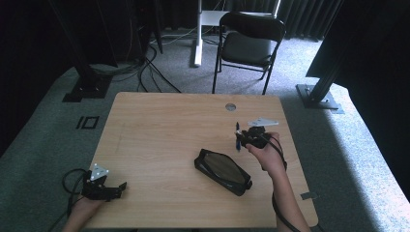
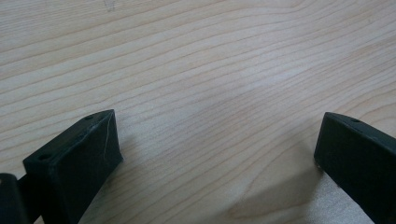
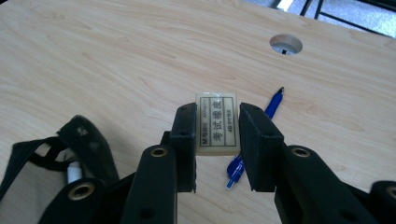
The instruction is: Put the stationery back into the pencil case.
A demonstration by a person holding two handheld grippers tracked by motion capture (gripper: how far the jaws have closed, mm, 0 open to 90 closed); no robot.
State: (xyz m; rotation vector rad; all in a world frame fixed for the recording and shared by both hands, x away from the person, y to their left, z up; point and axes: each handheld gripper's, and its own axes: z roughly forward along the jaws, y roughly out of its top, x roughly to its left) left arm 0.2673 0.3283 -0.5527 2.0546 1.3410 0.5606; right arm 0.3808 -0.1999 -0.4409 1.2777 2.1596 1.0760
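Cream rubber, printed with dark characters: the eraser (image 3: 216,122) sits clamped between the jaws of the right gripper (image 3: 217,140), held by its two long edges and lifted clear of the surface (image 1: 159,140). In the high view that gripper (image 1: 240,137) hovers over the right half, just beyond the pouch (image 1: 223,171), a black pencil case lying open with its mesh side up. In the right gripper view the pouch (image 3: 56,163) shows at lower left with something white inside its mouth. A blue pen (image 3: 254,140) lies on the wood directly under the eraser.

The likely aim is to drop the eraser into the pouch, and that is where trouble may come. The jaws hold only the near part of the eraser, so a quick swing or a tilt could let it pivot or slip out. The mouth of the pouch looks soft and partly collapsed; a release from above its rim could leave the eraser bouncing off the fabric onto the surface. A low pass could nudge the pen and roll it away.

The left gripper (image 1: 104,188) rests at the near left corner, well apart from everything, its jaws spread wide over bare wood (image 2: 210,84). It does not steady the pouch, so a push against it may slide it.
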